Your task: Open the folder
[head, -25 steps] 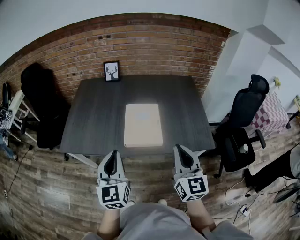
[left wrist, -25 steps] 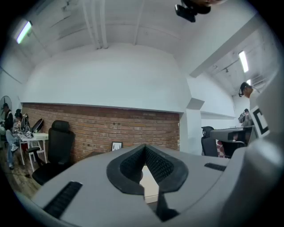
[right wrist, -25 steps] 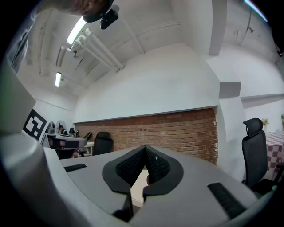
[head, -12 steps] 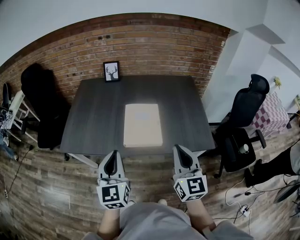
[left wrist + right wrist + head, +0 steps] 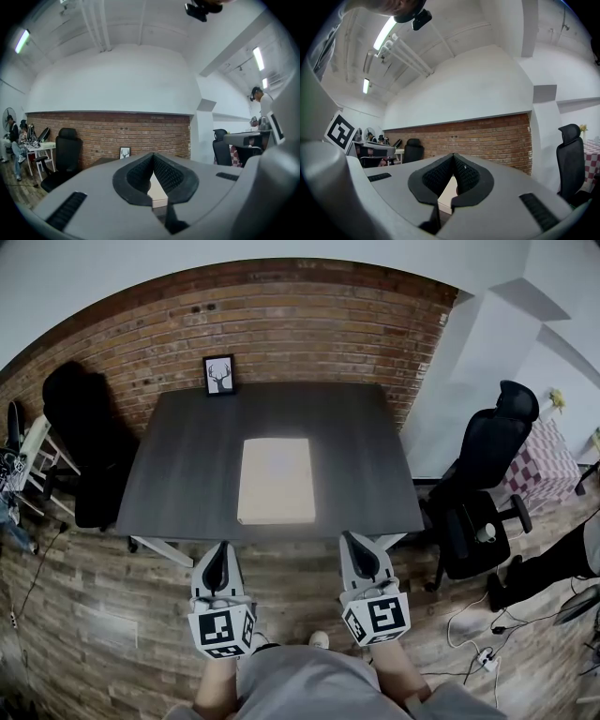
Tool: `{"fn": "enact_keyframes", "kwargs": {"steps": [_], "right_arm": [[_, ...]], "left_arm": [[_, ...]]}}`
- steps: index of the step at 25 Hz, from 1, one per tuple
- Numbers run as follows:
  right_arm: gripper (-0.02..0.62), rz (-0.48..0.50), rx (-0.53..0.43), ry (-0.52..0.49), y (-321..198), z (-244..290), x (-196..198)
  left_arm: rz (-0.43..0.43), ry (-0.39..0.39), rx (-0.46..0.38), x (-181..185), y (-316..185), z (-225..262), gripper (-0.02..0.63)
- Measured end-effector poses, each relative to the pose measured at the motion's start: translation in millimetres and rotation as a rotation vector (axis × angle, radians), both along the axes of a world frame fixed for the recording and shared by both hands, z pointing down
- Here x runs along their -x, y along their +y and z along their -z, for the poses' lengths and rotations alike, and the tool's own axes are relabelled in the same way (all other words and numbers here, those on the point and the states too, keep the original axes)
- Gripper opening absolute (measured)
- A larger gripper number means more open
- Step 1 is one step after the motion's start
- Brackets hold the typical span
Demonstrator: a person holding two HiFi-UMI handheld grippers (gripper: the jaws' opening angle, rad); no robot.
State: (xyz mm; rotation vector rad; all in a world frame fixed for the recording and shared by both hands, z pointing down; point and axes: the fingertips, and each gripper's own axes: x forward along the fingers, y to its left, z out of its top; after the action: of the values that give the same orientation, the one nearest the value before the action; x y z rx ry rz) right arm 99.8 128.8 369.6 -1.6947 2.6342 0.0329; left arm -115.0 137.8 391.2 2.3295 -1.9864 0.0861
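A closed tan folder (image 5: 276, 481) lies flat near the front middle of the dark table (image 5: 187, 465). My left gripper (image 5: 221, 559) hangs below the table's front edge, left of the folder, shut and empty. To the right of the folder, also short of the edge, my right gripper (image 5: 359, 552) is shut with nothing in it. A pale strip of the folder (image 5: 157, 187) shows past the tips of the left gripper (image 5: 153, 157) in the left gripper view. The right gripper view has the folder (image 5: 446, 192) showing beyond the closed right gripper (image 5: 453, 157).
A small framed deer picture (image 5: 219, 376) stands at the table's back edge against the brick wall. One black chair (image 5: 80, 442) sits left of the table, another black office chair (image 5: 483, 488) to the right. Cables (image 5: 478, 652) lie on the wood floor at the right.
The head view has shifted slightly, so the table and folder sit a little higher and to the left. Both grippers stay shut, and the left one has shifted slightly.
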Motion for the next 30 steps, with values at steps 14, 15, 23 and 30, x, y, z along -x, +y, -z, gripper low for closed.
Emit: {"fn": "enact_keyframes", "kwargs": {"steps": [14, 15, 23, 30], "right_arm": [[-0.002, 0.029, 0.031, -0.026, 12.8, -15.3, -38.7], [-0.002, 0.029, 0.032, -0.025, 10.6, -15.7, -37.7], [-0.002, 0.011, 0.036, -0.025, -34.3, -18.9, -22.2], [-0.002, -0.021, 0.028, -0.012, -113.6, -19.2, 0.1]], "left_arm": [[0.037, -0.025, 0.005, -40.4, 17.6, -1.9, 0.002], [0.036, -0.027, 0.006, -40.4, 16.3, -1.8, 0.002], [0.032, -0.025, 0.002, -21.9, -26.8, -4.6, 0.002], [0.006, -0.031, -0.015, 2.1, -106.2, -5.3, 0.002]]}}
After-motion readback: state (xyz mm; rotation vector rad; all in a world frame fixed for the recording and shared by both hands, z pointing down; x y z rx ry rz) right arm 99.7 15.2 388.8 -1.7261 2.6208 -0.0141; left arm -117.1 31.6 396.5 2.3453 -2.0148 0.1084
